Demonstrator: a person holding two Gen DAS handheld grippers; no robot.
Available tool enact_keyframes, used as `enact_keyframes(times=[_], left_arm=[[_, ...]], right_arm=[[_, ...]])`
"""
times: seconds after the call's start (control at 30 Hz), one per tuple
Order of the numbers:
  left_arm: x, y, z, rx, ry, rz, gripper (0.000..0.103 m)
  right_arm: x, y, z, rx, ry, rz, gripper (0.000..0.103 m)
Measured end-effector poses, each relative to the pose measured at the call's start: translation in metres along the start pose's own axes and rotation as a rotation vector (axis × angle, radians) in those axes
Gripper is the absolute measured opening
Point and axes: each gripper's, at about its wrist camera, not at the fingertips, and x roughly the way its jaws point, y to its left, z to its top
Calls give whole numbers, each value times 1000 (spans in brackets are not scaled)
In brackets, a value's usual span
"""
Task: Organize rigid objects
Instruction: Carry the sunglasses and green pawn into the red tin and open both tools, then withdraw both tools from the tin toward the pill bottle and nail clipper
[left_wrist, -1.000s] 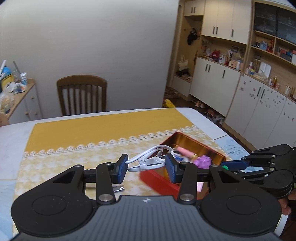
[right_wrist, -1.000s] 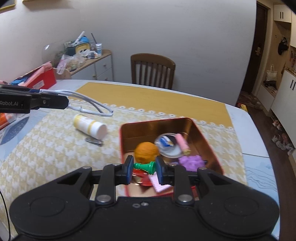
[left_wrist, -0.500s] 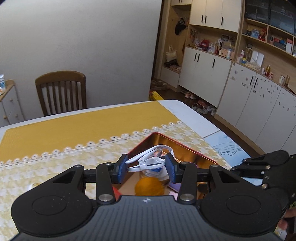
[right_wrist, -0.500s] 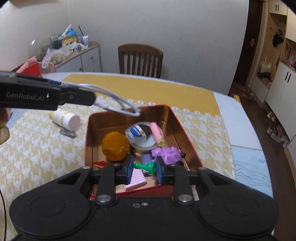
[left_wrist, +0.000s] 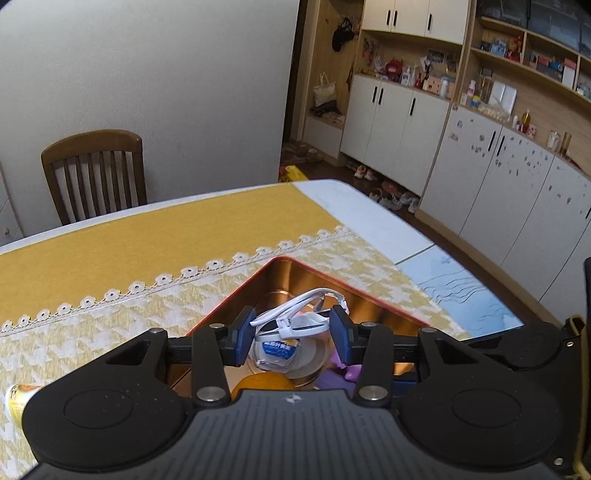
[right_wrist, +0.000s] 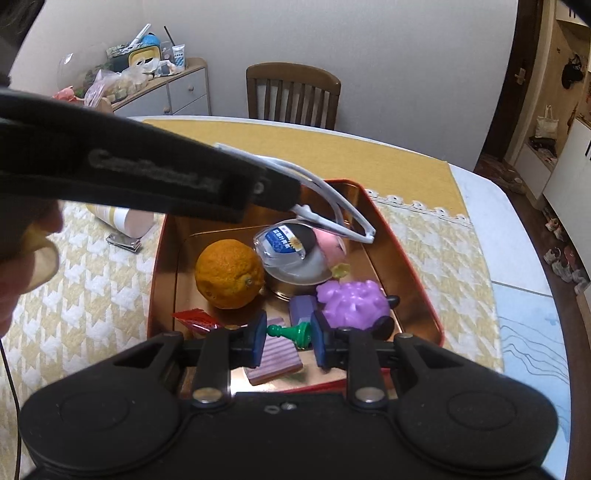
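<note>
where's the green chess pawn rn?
Right wrist view, bottom centre: the pawn lies sideways between the right gripper pads, over the near end of the red tin, just above a striped pink wafer and left of the purple toy.

The tin (right_wrist: 413, 280) is crowded: an orange (right_wrist: 229, 273), a purple toy (right_wrist: 352, 301) and a clear cup (right_wrist: 282, 245) fill its floor. Bare copper shows only along the far wall. The yellow cloth (left_wrist: 155, 240) beyond lies open.

The tin (right_wrist: 402, 254) is showing a glossy, coppery metal inside and red-painted walls. The glasses (left_wrist: 299, 314) are looking like smooth white plastic, the chess pawn (right_wrist: 291, 332) like shiny green plastic. The orange (right_wrist: 229, 273) is showing a rough, dimpled peel. The tablecloth (left_wrist: 147, 243) is appearing as matt woven cloth with lace trim.
</note>
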Motion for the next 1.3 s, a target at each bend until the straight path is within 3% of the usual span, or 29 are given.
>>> enact_keyframes(times=[0.47, 0.77, 0.9, 1.0, 1.17, 1.23, 1.3], left_arm=[[28, 9, -12, 6, 127, 18, 42], [27, 11, -10, -15, 157, 7, 43], [23, 13, -9, -27, 165, -1, 44], [21, 14, -10, -30, 168, 6, 52], [7, 18, -13, -37, 147, -9, 56], [-1, 20, -15, -36, 133, -10, 58], [-10, 23, -16, -43, 119, -13, 58]], right_arm=[[20, 0, -3, 17, 59, -28, 25], [22, -1, 0, 39, 70, -29, 32], [19, -3, 0, 59, 62, -19, 40], [15, -4, 0, 69, 53, -17, 46], [6, -4, -2, 98, 34, -1, 52], [0, -4, -3, 107, 23, 7, 62], [-8, -4, -3, 111, 3, 20, 64]])
